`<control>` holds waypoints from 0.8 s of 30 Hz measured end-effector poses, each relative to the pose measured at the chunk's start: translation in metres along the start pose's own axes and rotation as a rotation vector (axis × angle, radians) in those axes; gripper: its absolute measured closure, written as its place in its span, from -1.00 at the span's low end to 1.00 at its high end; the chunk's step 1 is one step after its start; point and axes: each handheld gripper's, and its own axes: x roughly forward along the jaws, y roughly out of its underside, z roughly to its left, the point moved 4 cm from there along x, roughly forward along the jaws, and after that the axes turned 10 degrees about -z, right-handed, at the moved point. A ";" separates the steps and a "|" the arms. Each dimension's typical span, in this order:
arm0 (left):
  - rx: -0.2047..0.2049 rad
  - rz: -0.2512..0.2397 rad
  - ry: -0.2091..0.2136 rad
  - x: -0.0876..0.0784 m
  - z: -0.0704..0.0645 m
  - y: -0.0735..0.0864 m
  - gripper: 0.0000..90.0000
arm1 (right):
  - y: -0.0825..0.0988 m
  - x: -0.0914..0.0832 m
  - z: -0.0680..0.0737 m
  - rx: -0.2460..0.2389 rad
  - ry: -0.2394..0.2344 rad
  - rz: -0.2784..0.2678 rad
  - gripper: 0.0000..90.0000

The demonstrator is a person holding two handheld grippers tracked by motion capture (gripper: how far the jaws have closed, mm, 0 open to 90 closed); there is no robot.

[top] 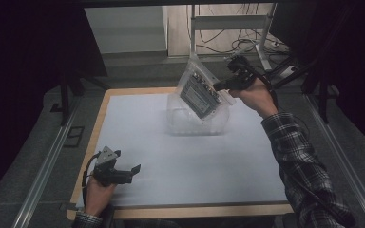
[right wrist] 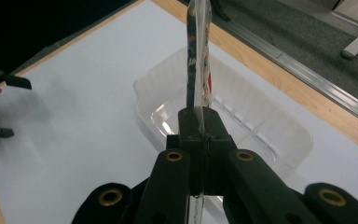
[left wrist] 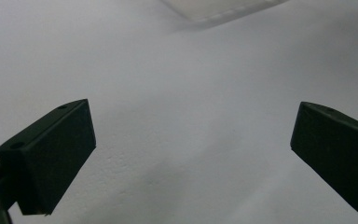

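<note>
The right gripper (top: 218, 86) is pinching the edge of a clear packet (top: 200, 90) holding a flat dark item, its jaws pressed together on the plastic, and is holding the packet tilted over the clear plastic tray (top: 185, 124), lower corner dipping inside the tray. The left gripper (top: 132, 170) is sitting well away from the tray, toward the person's edge of the white table (top: 180, 180), jaws spread wide with nothing between them. Risks, as a judgement: the grip is only on thin film (right wrist: 199, 70) at the packet's rim, so the heavier contents could be swinging or sliding the film out of the pads. The tray is light and nothing is bracing it, so a packet corner catching its wall (right wrist: 142, 100) could be pushing or tipping it. Releasing while tilted could leave the packet leaning on the tray's rim rather than lying flat inside.
</note>
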 end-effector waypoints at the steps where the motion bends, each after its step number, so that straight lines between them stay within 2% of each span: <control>1: 0.000 0.000 0.000 0.000 0.000 0.000 -1.00 | -0.001 0.002 0.000 0.005 0.001 -0.010 0.96; 14: 0.001 0.005 0.006 0.000 -0.001 0.000 -1.00 | -0.004 0.028 -0.008 0.068 0.043 -0.167 0.96; 20: 0.003 0.007 0.007 0.001 -0.001 0.000 -1.00 | -0.006 0.032 -0.011 0.081 0.056 -0.207 0.96; 24: 0.003 0.008 0.007 0.001 -0.001 0.000 -1.00 | -0.008 0.033 -0.012 0.078 0.060 -0.208 0.96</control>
